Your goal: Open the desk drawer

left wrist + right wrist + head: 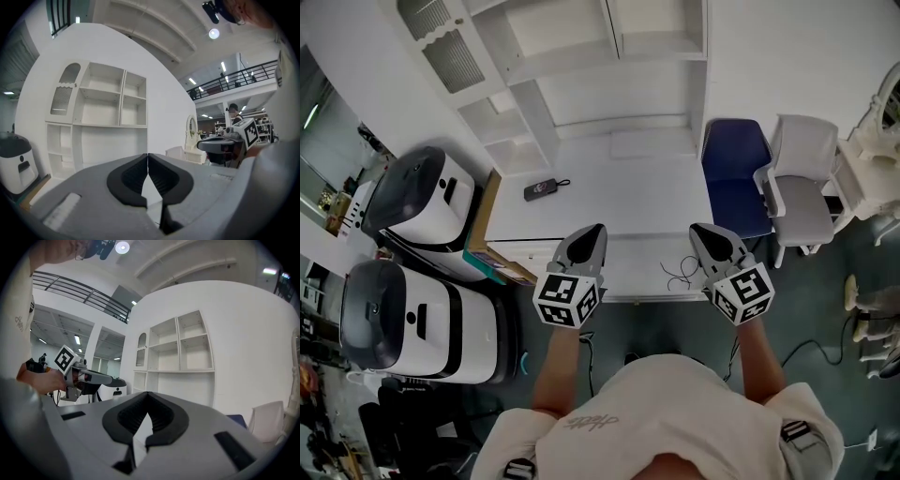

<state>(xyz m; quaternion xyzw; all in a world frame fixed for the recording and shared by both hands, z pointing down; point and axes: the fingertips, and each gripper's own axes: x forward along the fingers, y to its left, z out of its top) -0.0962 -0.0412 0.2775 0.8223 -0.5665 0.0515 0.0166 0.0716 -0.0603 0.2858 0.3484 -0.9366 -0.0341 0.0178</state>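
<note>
— How far along is the person with the drawer?

— By the look of it, nothing is done yet. The drawer front shows as a pale band along the near edge of the white desk, and it appears flush and shut. No handle can be made out from the head view.

— And the tools?

— Both are pressed together at the tips with nothing between them. The left gripper has its black pads meeting in a thin line in its own view. The right gripper reads the same in its view, tips touching and empty.

— Where do they sit relative to the drawer?

— They are held side by side in front of the person, over the near edge of the desk, apart from each other and pointing toward the far shelf unit. The left one hangs just to the right of the drawer band's left part, and the right one hangs near the desk's right end, beside a loose cable. Neither seems to touch the desk. Both gripper views look out at the shelves and wall, so the drawer lies below what they see.

— So what is left?

— Probably the whole job: one gripper has to drop to the front band, open, find a hold, and draw it toward the person. A dark remote-like item on the desktop lies farther back and out of the way.
</note>
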